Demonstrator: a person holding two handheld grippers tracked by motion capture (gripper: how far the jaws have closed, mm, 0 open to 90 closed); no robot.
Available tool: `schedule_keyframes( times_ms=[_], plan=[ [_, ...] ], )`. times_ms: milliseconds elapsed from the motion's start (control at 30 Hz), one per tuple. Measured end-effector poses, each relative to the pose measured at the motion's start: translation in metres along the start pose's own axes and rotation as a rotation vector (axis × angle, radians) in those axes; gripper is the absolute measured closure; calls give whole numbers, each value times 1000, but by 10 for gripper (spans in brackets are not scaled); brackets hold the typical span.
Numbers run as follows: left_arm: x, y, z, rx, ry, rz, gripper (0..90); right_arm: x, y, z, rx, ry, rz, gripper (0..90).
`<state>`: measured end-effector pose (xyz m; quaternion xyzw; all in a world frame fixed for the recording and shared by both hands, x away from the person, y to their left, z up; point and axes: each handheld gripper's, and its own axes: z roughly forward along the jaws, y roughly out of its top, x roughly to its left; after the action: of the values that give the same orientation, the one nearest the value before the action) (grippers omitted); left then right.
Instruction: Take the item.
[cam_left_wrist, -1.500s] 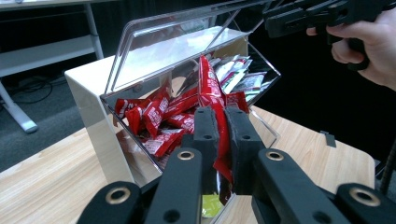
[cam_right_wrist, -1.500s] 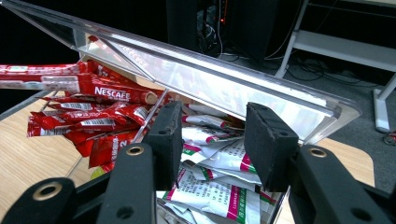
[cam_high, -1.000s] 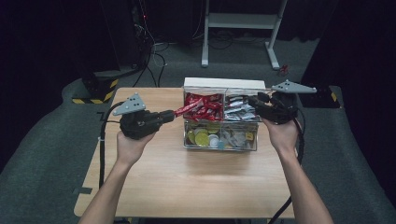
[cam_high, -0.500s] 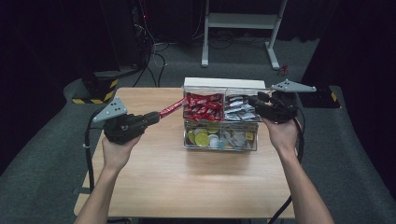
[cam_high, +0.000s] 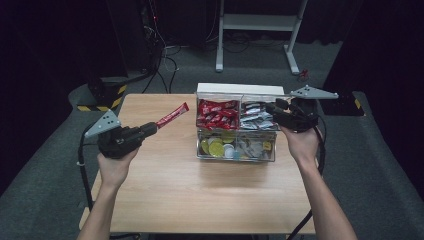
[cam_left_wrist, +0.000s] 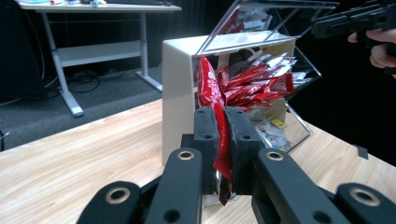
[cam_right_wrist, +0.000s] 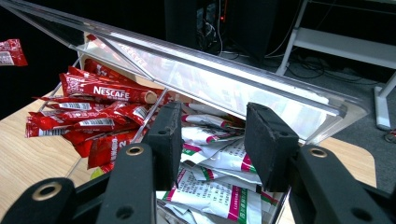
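From above, my left gripper (cam_high: 150, 128) is clenched on one end of a red sachet (cam_high: 172, 114), a long narrow stick pack that sticks out up and to the right, in the air over the left part of the counter (cam_high: 200, 200), well clear of the box (cam_high: 235, 150). The box is clear plastic with compartments and sits near the far edge, right of the middle; red sachets fill its far-left compartment. My right gripper (cam_high: 270, 107) sits at the box's far-right corner.

In the left gripper view, the sachet (cam_left_wrist: 212, 93) stands pinched between my pads, glossy red and crinkled, with a little white print near the top; its lower end pokes out below the pads. The box (cam_left_wrist: 243, 93) lies beyond it, lid raised.

In the right gripper view, my right gripper (cam_right_wrist: 212, 140) is spread a little, with nothing pressed between the pads. It points in under the clear lid (cam_right_wrist: 210, 79) at white packets (cam_right_wrist: 219, 186). Red Nescafe sachets (cam_right_wrist: 93, 116) lie left of them.
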<state>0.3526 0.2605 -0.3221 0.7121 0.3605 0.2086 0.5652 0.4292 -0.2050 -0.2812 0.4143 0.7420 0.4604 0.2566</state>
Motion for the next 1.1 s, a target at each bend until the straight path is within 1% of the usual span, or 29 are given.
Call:
schedule_keyframes(
  times_ms=[100,200,333,433,600,633,667,833,967,1100],
  plan=[
    [4,-6,-1,10,18,-10,840,0,0,0,0,0,1,566],
    [5,-12,-1,23,37,-7,840,0,0,1,5,-1,-1,566],
    [8,-20,-4,20,54,-21,840,0,0,1,6,-1,-2,565],
    [12,-28,-6,18,65,-48,840,0,0,1,3,0,0,567],
    [16,-38,-8,17,77,-63,840,0,0,1,7,-2,-3,567],
    [17,-40,-8,21,83,-59,839,0,0,1,7,-1,-3,566],
    [17,-42,-8,21,87,-66,839,0,0,1,7,-2,-2,566],
    [20,-55,-5,37,103,-73,839,0,0,1,9,0,0,567],
    [22,-67,-2,41,110,-94,839,0,0,1,9,-3,-3,566],
    [24,-75,0,51,122,-103,839,0,0,1,8,-3,-1,566]
  ],
)
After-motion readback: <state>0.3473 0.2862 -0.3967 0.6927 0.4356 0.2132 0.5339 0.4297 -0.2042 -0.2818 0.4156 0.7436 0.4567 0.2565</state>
